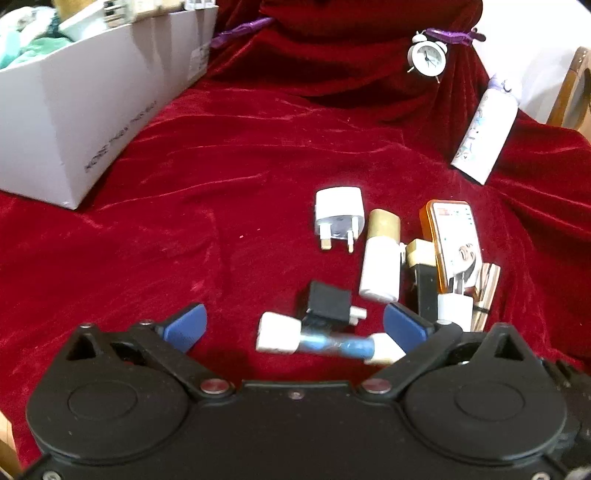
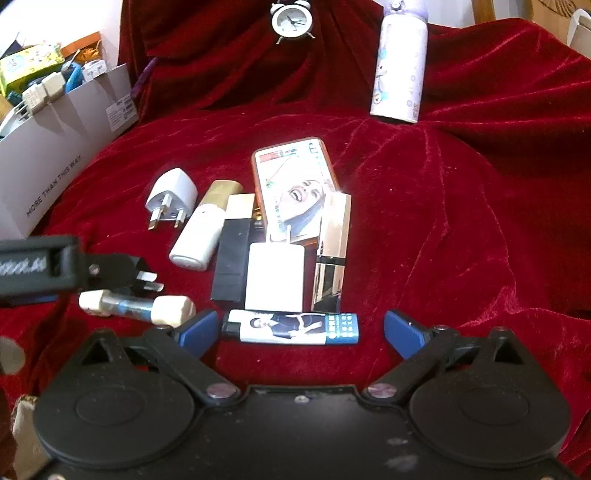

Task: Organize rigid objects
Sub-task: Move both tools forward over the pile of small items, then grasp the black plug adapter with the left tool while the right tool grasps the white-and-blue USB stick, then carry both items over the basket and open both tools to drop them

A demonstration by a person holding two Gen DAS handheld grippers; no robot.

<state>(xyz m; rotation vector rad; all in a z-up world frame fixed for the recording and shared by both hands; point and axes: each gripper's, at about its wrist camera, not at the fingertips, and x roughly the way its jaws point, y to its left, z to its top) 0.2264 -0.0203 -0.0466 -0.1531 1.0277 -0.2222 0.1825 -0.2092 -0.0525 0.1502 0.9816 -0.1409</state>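
Small hard items lie clustered on a red velvet cloth (image 2: 461, 206). My left gripper (image 1: 293, 326) is open above a blue tube with white end caps (image 1: 325, 341) and a black plug (image 1: 330, 304); neither pad presses on them. My right gripper (image 2: 300, 332) is open, with a printed lighter (image 2: 291, 328) lying crosswise between its fingers, apart from the right pad. Beyond it lie a white charger (image 2: 275, 277), a black and gold box (image 2: 234, 254), a mirrored gold case (image 2: 330, 254), a phone in an orange case (image 2: 295, 184), a white bottle with a gold cap (image 2: 199, 236) and a white plug (image 2: 171, 197).
A white cardboard box (image 1: 92, 110) holding several items stands at the left. A white alarm clock (image 2: 291, 20) and a white patterned flask (image 2: 400, 66) stand at the back on the draped cloth. One finger of the left gripper (image 2: 37, 266) reaches in at the left of the right wrist view.
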